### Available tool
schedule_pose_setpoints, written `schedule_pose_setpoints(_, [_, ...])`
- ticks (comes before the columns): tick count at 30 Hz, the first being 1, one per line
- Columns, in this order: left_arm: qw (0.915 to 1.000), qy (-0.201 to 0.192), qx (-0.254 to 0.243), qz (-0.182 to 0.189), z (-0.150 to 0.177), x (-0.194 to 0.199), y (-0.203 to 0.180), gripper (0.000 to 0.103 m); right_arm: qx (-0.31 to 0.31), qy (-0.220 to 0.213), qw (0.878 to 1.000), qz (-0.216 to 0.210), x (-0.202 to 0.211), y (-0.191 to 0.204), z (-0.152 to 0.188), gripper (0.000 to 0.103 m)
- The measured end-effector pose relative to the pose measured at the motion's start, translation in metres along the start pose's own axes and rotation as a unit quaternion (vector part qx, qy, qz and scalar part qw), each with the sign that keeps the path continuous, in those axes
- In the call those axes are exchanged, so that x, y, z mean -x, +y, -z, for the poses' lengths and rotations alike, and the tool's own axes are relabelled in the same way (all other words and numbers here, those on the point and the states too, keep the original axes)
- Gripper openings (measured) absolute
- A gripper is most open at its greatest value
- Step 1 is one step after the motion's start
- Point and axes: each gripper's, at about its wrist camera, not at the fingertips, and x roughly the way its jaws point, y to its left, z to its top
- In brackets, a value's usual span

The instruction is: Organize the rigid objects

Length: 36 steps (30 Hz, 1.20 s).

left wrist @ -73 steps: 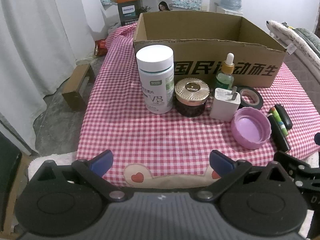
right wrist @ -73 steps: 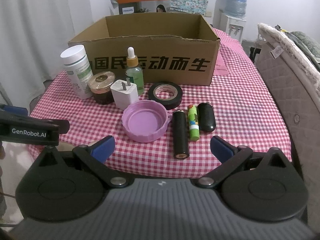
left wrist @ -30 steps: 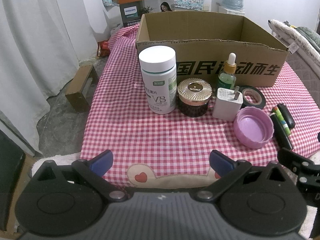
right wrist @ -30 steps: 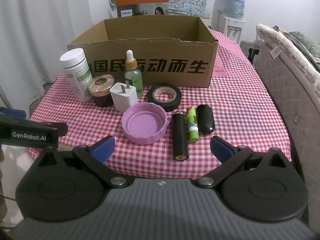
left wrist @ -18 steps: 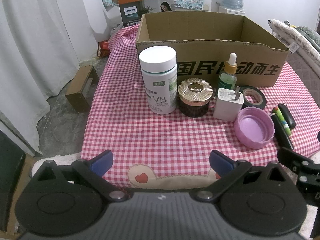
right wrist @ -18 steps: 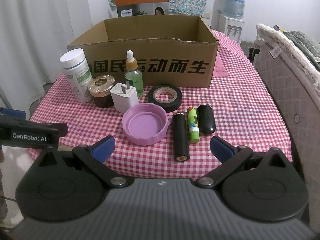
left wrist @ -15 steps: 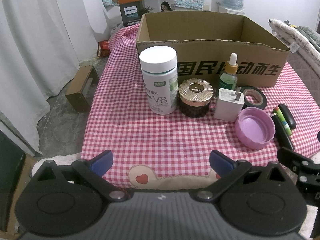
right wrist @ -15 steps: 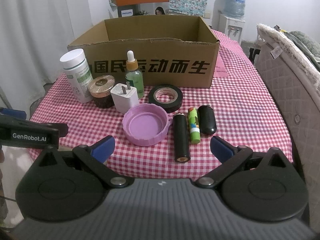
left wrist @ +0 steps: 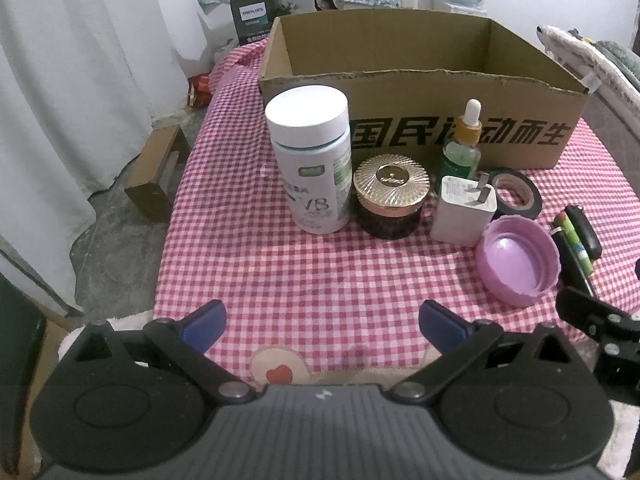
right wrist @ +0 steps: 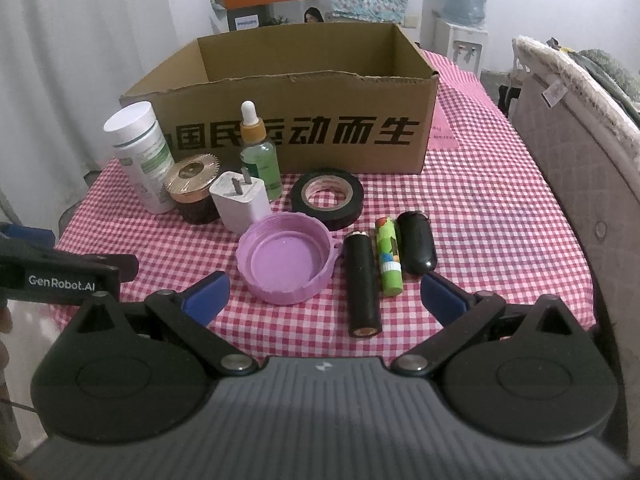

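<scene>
On the pink checked table stand a white pill bottle [left wrist: 310,164], a gold-lidded jar [left wrist: 390,200], a green dropper bottle [left wrist: 462,148], a white charger [left wrist: 464,210], black tape [right wrist: 328,198] and a purple lid [right wrist: 286,260]. A black tube [right wrist: 362,282], a green stick [right wrist: 388,254] and a black oval case [right wrist: 416,246] lie beside it. An open cardboard box [left wrist: 420,80] stands behind them. My left gripper [left wrist: 320,326] is open and empty at the table's near edge. My right gripper [right wrist: 324,294] is open and empty, just short of the purple lid and black tube.
A padded bed edge [right wrist: 580,160] runs along the table's right side. A small cardboard box [left wrist: 154,178] lies on the floor to the left. A white curtain [left wrist: 80,80] hangs at left. A water dispenser [right wrist: 464,12] stands at the back.
Both grippers have moved slightly forward toward the objects. Nothing on the table has moved and both grippers stay open.
</scene>
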Motion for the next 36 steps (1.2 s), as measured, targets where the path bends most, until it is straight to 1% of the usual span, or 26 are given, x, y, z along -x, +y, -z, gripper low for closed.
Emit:
schedule_pose_setpoints(8, [0.9999, 0.008, -0.01, 0.001, -0.011, -0.01, -0.006, 0.103, -0.009, 0.005, 1.0, 0.0, -0.01, -0.005, -0.008, 0.102])
schedule_pose_setpoints(15, [0.9997, 0.007, -0.021, 0.0, -0.02, -0.012, -0.014, 0.103, -0.021, -0.002, 1.0, -0.001, -0.013, -0.012, -0.015, 0.102])
schedule_pose_setpoints(21, [0.9993, 0.004, -0.038, 0.0, -0.029, -0.011, -0.026, 0.103, -0.041, -0.016, 0.999, -0.007, -0.011, -0.024, -0.019, 0.102])
schedule_pose_setpoints(25, [0.9985, -0.004, -0.055, 0.004, -0.036, -0.009, -0.039, 0.103, -0.053, -0.038, 0.998, -0.01, -0.005, -0.039, -0.022, 0.102])
schedule_pose_setpoints(28, [0.9969, -0.018, -0.073, 0.023, -0.039, -0.006, -0.051, 0.103, -0.062, -0.066, 0.996, -0.005, 0.004, -0.056, -0.022, 0.102])
schedule_pose_setpoints(31, [0.9925, -0.041, -0.096, 0.064, -0.037, 0.001, -0.067, 0.103, -0.08, -0.083, 0.993, 0.004, 0.012, -0.077, -0.021, 0.102])
schedule_pose_setpoints(33, [0.9873, -0.054, -0.112, 0.098, -0.035, 0.003, -0.078, 0.103, -0.098, -0.085, 0.992, 0.009, 0.014, -0.093, -0.018, 0.102])
schedule_pose_setpoints(36, [0.9768, -0.067, -0.136, 0.151, -0.034, 0.003, -0.095, 0.102, -0.12, -0.082, 0.989, 0.018, 0.014, -0.113, -0.012, 0.101])
